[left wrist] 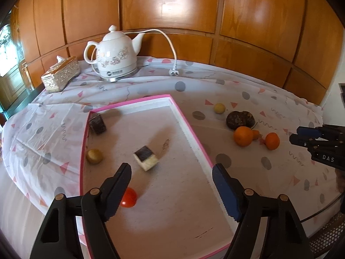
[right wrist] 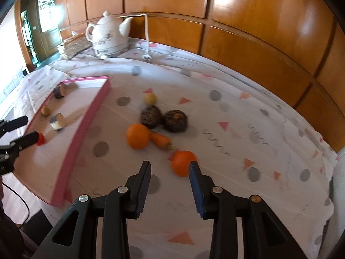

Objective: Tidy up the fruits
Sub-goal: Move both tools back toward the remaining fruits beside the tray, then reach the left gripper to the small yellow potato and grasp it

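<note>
A pink-rimmed tray [left wrist: 189, 127] [right wrist: 86, 116] holds a red tomato [left wrist: 129, 197] [right wrist: 40, 139], a tan ball [left wrist: 94, 156], a dark cube [left wrist: 98, 123] and a dark-and-cream cube [left wrist: 146, 157]. My left gripper [left wrist: 171, 173] is open over the tray, the tomato beside its left finger. On the cloth lie two oranges [right wrist: 138, 136] [right wrist: 183, 163], a small carrot [right wrist: 161, 140], two dark round fruits [right wrist: 151, 116] [right wrist: 175, 120] and a tan ball [right wrist: 150, 98]. My right gripper [right wrist: 170, 168] is open, its right fingertip next to the nearer orange.
A white electric kettle [left wrist: 116, 56] with its cord and plug [left wrist: 173, 72] stands at the back, next to a gold tissue box [left wrist: 61, 74]. A wooden panelled wall runs behind the table. The patterned tablecloth [right wrist: 248, 129] covers the round table.
</note>
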Tool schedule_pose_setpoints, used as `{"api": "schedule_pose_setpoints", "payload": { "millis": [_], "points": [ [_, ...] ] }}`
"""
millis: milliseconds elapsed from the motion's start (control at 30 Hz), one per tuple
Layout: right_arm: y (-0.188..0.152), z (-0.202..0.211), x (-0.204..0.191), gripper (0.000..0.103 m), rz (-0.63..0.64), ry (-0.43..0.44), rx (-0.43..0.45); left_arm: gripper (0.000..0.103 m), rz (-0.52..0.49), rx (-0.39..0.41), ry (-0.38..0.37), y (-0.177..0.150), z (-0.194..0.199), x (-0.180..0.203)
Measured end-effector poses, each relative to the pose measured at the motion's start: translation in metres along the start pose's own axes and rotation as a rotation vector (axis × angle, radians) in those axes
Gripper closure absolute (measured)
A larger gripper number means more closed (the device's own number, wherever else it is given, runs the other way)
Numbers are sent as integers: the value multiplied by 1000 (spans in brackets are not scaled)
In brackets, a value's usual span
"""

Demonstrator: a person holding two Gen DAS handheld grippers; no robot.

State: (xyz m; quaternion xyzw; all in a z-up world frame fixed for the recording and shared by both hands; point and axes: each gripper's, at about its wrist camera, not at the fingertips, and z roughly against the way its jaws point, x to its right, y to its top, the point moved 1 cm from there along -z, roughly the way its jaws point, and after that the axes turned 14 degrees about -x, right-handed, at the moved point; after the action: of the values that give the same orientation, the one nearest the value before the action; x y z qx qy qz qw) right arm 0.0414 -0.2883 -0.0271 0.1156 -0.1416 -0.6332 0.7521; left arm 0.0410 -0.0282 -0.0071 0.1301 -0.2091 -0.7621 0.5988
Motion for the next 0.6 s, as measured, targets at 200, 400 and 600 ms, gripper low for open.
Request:
{"api": "schedule_pose_setpoints", "payload": {
  "millis": [200, 400, 600],
  "points": [
    [-7, 0, 31, 66, -31, -48, -17, 25, -14, -17, -7, 6, -6, 11],
    [-18, -2, 63, 66, -72, -81, -39, 25, -24, -30, 4, 11, -12, 18],
    [-27, -1, 93, 66, -125, -105, -54, 25, -34, -45, -3, 21, -18, 26]
  ]
}}
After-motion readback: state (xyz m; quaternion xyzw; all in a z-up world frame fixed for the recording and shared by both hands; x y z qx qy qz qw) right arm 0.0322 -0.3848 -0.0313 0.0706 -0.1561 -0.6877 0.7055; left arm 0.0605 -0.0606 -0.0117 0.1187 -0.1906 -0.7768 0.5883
